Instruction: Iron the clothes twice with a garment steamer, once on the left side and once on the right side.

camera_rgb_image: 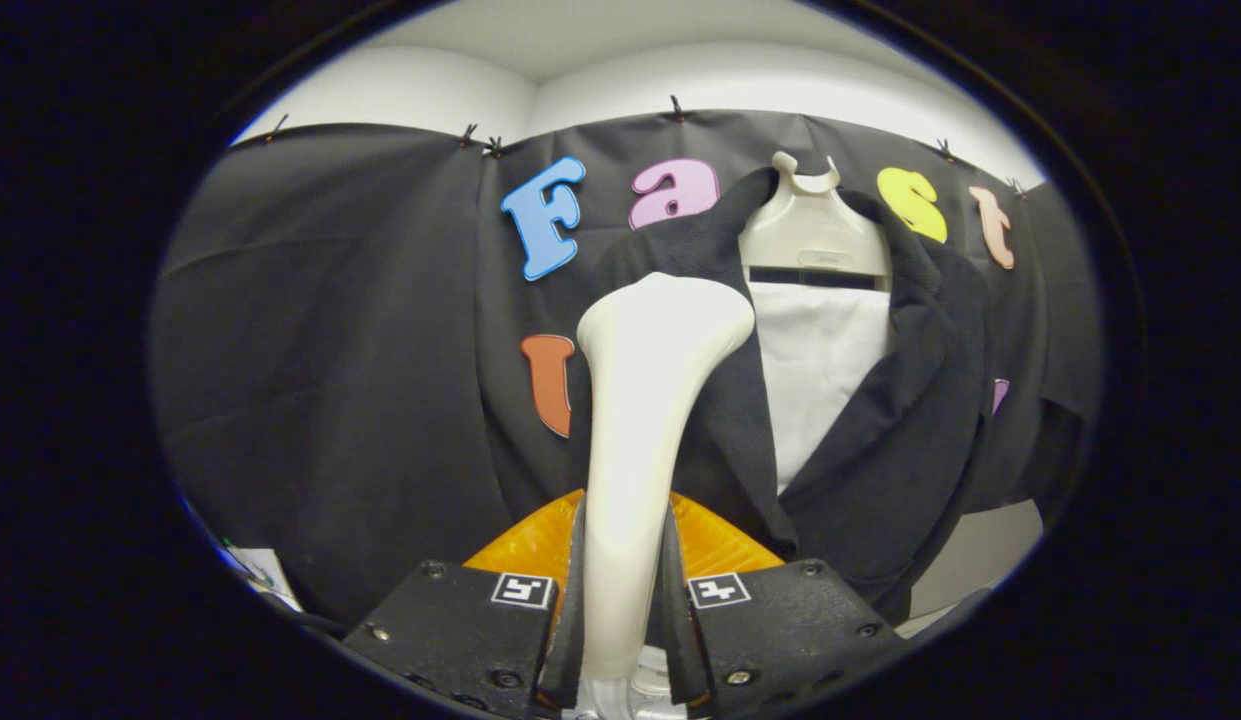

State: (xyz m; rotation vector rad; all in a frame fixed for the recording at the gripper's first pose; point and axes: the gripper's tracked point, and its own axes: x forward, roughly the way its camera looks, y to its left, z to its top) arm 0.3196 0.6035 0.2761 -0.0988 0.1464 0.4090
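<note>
Our hand-held gripper [625, 600] squeezes the steamer [645, 420] tight between both fingers; its head sits up by the jacket [900, 420], left side; we think ironing has barely started

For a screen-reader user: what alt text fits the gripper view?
The gripper is shut on a cream plastic garment steamer, its head against the left lapel of a black jacket hanging on a white hanger.
</note>
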